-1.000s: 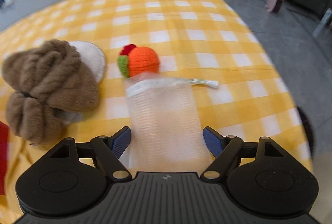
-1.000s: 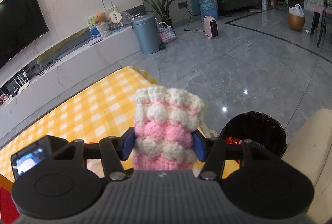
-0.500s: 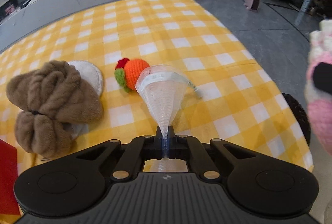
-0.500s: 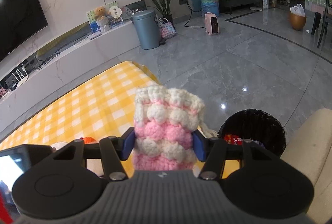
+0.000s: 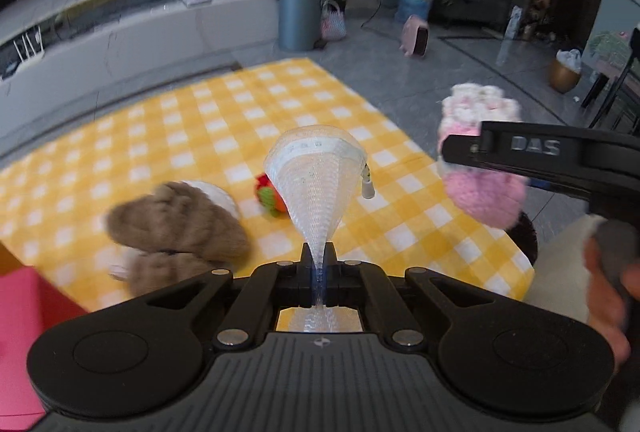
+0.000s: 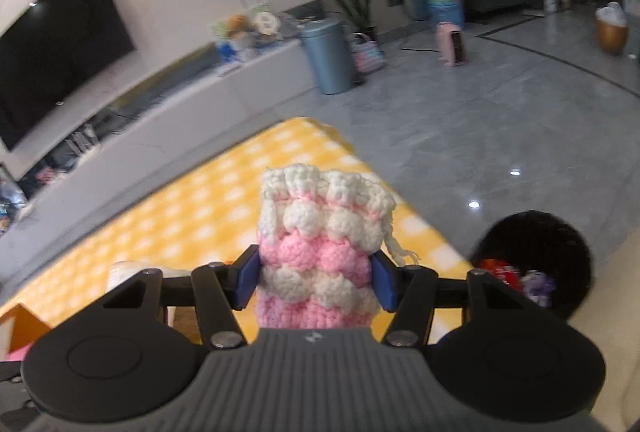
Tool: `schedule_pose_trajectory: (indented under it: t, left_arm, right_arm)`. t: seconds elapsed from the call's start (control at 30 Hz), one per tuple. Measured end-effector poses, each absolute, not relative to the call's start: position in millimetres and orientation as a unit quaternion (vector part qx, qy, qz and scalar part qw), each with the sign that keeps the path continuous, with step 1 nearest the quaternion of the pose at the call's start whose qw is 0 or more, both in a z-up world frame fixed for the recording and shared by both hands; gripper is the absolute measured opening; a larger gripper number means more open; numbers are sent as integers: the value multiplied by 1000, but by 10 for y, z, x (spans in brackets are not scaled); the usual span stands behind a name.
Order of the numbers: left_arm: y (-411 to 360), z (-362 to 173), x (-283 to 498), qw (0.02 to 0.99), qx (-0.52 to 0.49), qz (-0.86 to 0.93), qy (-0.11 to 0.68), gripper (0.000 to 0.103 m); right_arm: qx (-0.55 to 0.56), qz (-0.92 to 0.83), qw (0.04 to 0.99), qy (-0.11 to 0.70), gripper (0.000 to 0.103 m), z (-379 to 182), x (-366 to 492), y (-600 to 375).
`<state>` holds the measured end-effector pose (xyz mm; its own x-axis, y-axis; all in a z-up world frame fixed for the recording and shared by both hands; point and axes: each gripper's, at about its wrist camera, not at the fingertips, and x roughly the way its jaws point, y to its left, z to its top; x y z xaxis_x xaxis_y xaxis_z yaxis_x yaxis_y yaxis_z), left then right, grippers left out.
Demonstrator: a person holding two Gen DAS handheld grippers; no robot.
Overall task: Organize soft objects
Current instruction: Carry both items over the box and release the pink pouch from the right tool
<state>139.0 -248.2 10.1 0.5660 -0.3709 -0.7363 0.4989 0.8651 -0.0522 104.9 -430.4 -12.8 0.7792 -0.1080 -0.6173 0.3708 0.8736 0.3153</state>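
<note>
Translucent white mesh, a drawstring pouch (image 5: 316, 187), is pinched at its narrow end by the fully closed left gripper (image 5: 319, 264); the pouch fans upward into a cone, its open rim tilted away from the camera, a cord toggle (image 5: 367, 188) dangling at its right. It is lifted clear of the yellow-and-white checked tablecloth (image 5: 200, 135). Partly hidden behind the pouch lies an orange, green and red knitted ball (image 5: 270, 195); to its left, motion-blurred, a brown furry item (image 5: 176, 228) rests over a white pad (image 5: 220, 193) of which only an edge shows. A pink box (image 5: 20, 332) is cut off at near left. At right, the right gripper (image 6: 318, 276) clamps a pink-and-white crocheted pouch (image 6: 320, 244) between its blue pads (image 6: 248, 282), jaws part-way apart around it; the pouch's base is hidden behind the gripper body. Beyond the table's right edge stands a black waste bin (image 6: 560, 252), contents indistinct. A hand (image 5: 608, 296) appears blurred at far right in the left wrist view.
</note>
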Motion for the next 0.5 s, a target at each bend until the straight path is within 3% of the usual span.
schedule_pose_trajectory:
  t: [0.5]
  left_arm:
    - [-870, 800, 1248, 934, 19, -163, 316, 2]
  right_arm:
    - [152, -47, 945, 286, 57, 244, 1125, -3541]
